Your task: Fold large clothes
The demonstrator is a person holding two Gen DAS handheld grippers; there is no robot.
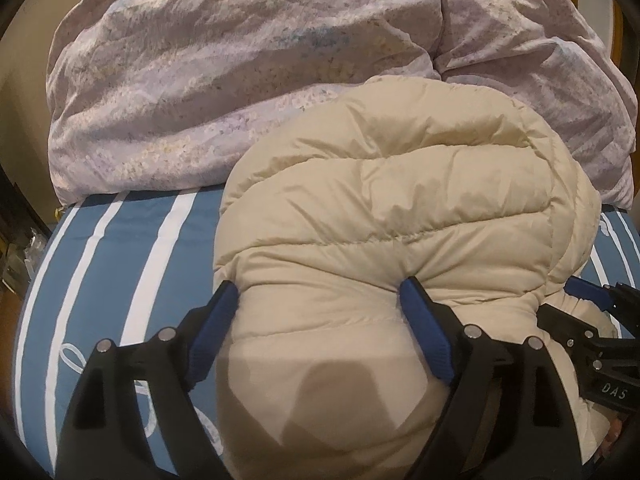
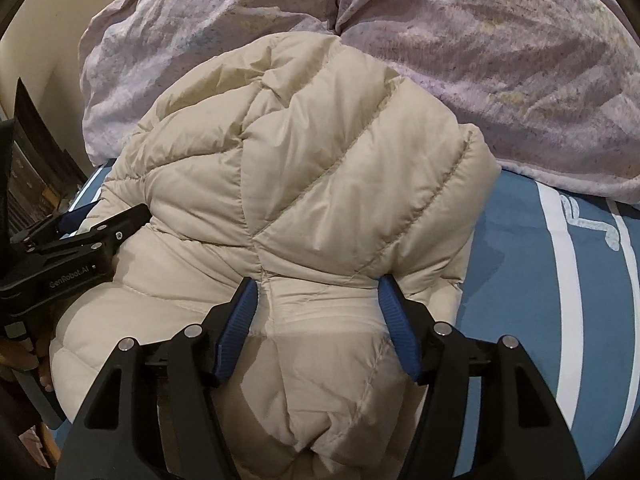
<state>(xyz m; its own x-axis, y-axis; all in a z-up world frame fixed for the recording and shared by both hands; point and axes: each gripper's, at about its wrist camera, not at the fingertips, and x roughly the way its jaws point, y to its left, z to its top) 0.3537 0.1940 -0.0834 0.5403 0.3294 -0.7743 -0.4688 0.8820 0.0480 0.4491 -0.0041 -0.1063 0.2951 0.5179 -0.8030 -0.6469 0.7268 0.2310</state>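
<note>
A cream quilted puffer jacket (image 1: 400, 208) lies bunched on the blue striped bed; it also shows in the right wrist view (image 2: 304, 184). My left gripper (image 1: 320, 292) has its blue-padded jaws pressed into a thick fold of the jacket's near edge. My right gripper (image 2: 316, 288) grips a thick fold of the jacket's near edge the same way. The right gripper also shows at the right edge of the left wrist view (image 1: 592, 300). The left gripper shows at the left of the right wrist view (image 2: 80, 224). The two grippers are side by side.
A lilac flowered duvet (image 1: 224, 80) is heaped behind the jacket, also in the right wrist view (image 2: 500, 72). The blue sheet with white stripes (image 1: 120, 264) covers the bed (image 2: 560, 280). A dark shelf of things (image 2: 28, 176) stands left of the bed.
</note>
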